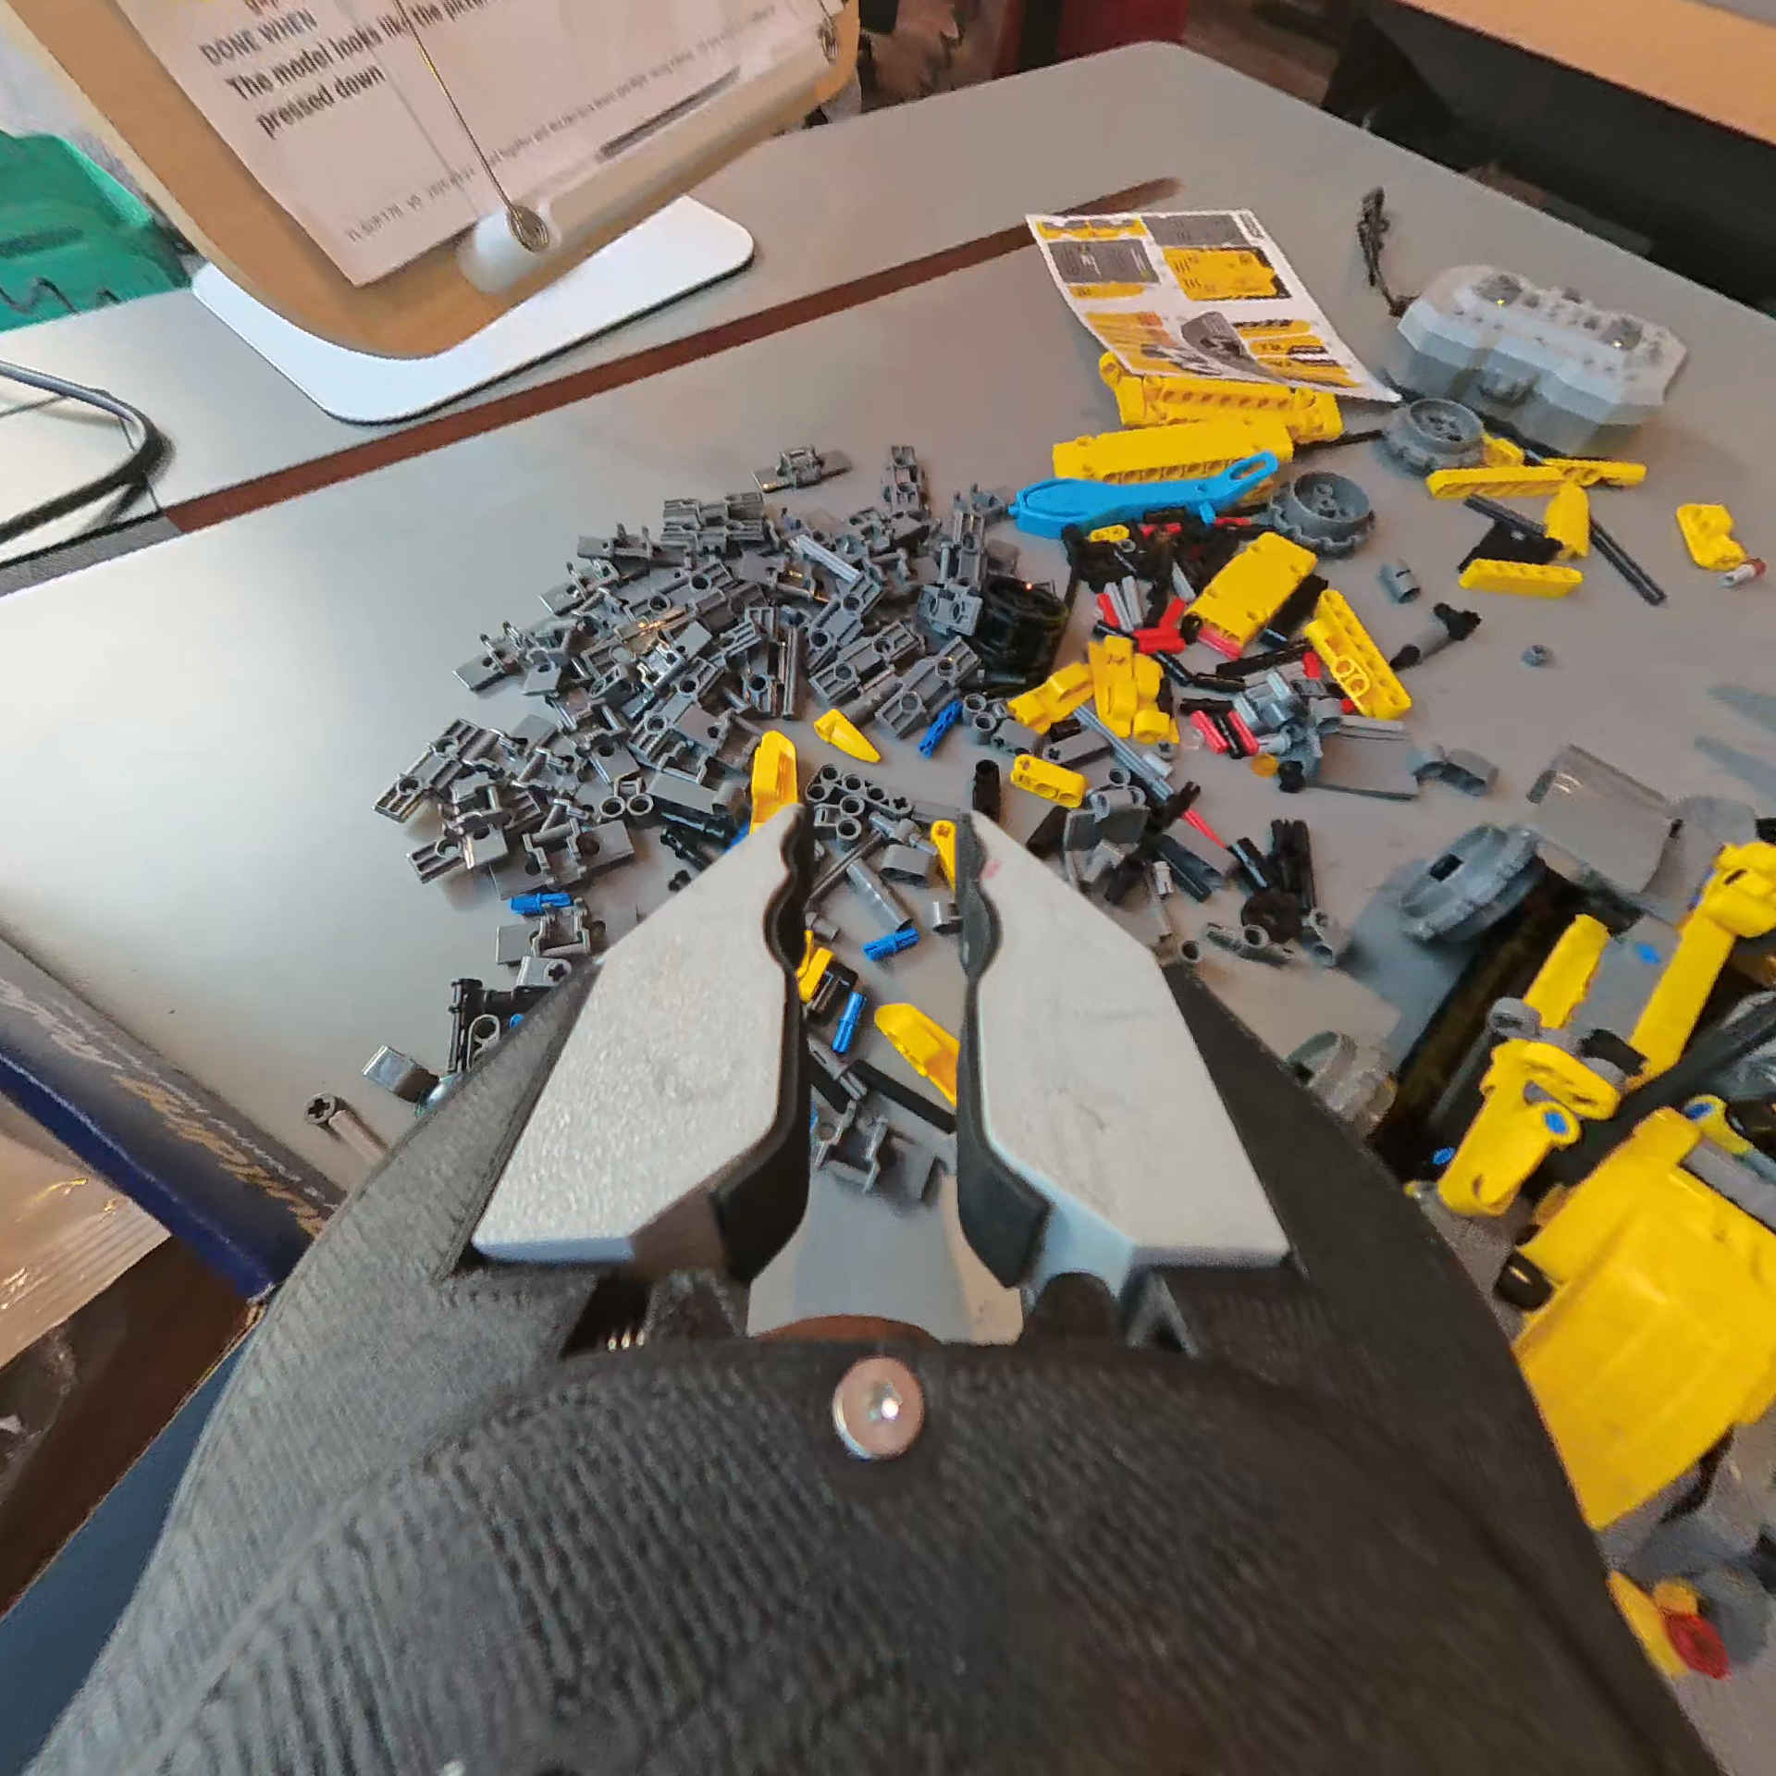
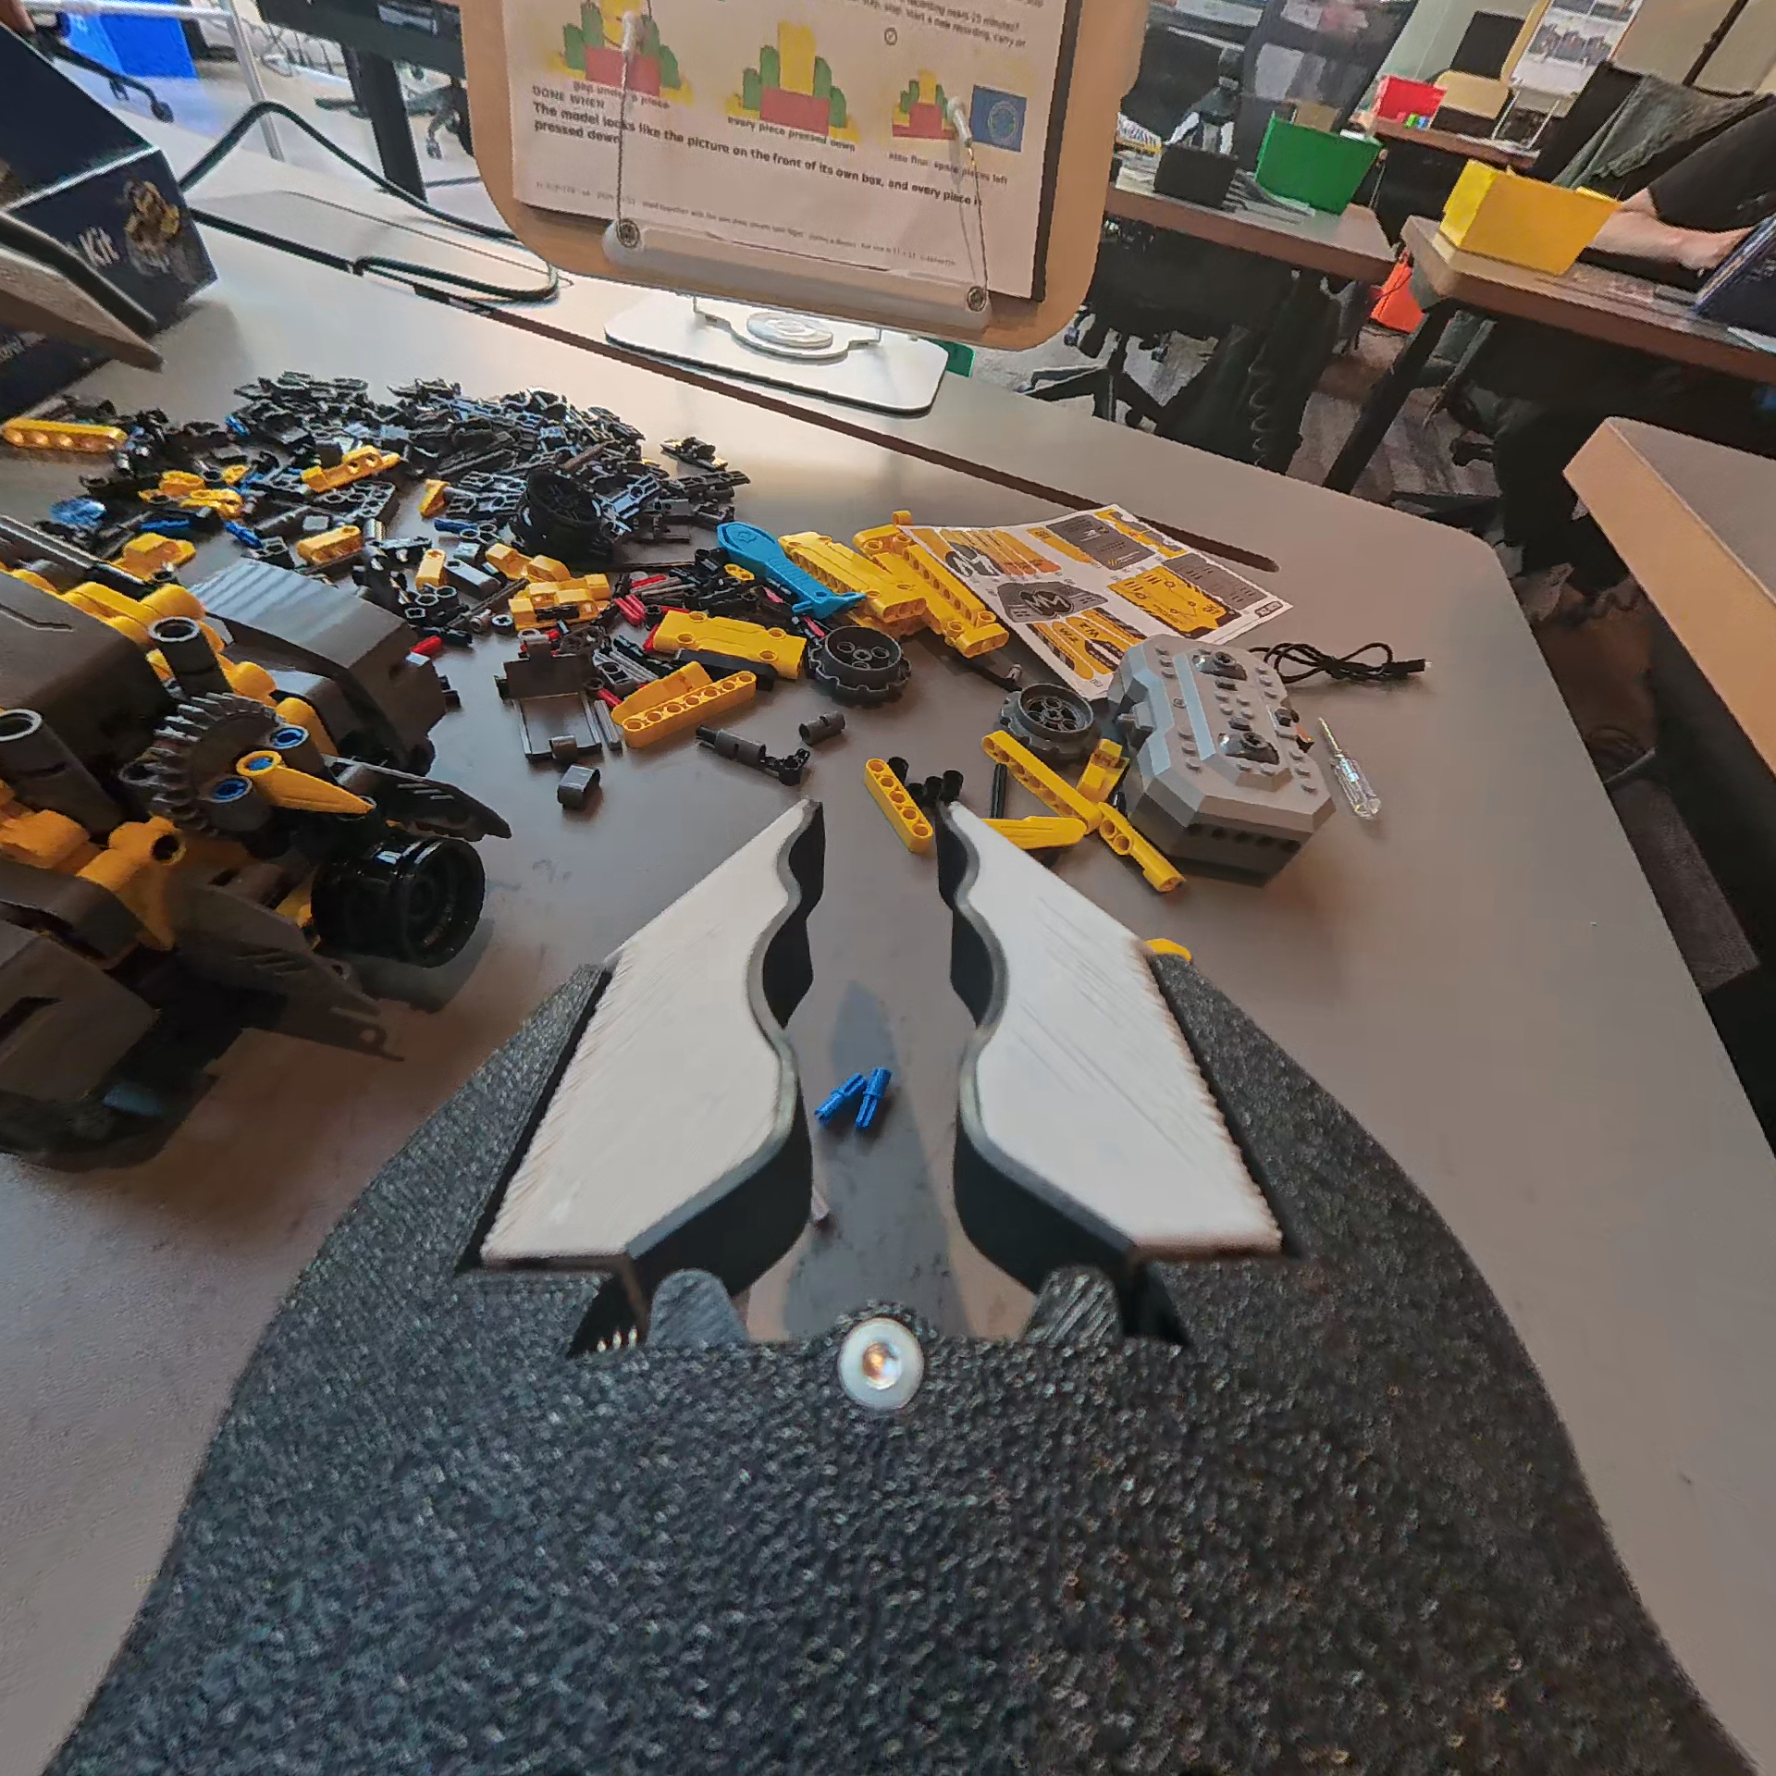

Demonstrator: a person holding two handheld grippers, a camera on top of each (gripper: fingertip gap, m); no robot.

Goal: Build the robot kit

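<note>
My left gripper (image 1: 879, 817) is open and empty, held over a pile of small grey, black, yellow and blue building pieces (image 1: 673, 663) on a grey table (image 1: 288, 673). Small blue pins (image 1: 889, 947) and a yellow piece (image 1: 918, 1038) lie between its fingers. A half-built yellow and grey vehicle model (image 1: 1586, 1105) stands to its right. My right gripper (image 2: 879, 807) is open and empty above the table (image 2: 1442, 1057). Two blue pins (image 2: 855, 1096) lie on the table between its fingers. The model (image 2: 192, 769) with a black wheel (image 2: 404, 899) stands to its left.
A paper sheet on a wooden stand (image 2: 788, 144) stands at the back. A sticker sheet (image 2: 1105, 586), a grey battery box (image 2: 1221, 750), a blue tool (image 2: 778, 562), a small screwdriver (image 2: 1350, 769) and a black cable (image 2: 1345, 663) lie nearby. A dark blue box (image 2: 96, 221) sits far left. The left gripper's tips are roughly 30 cm from the right gripper's.
</note>
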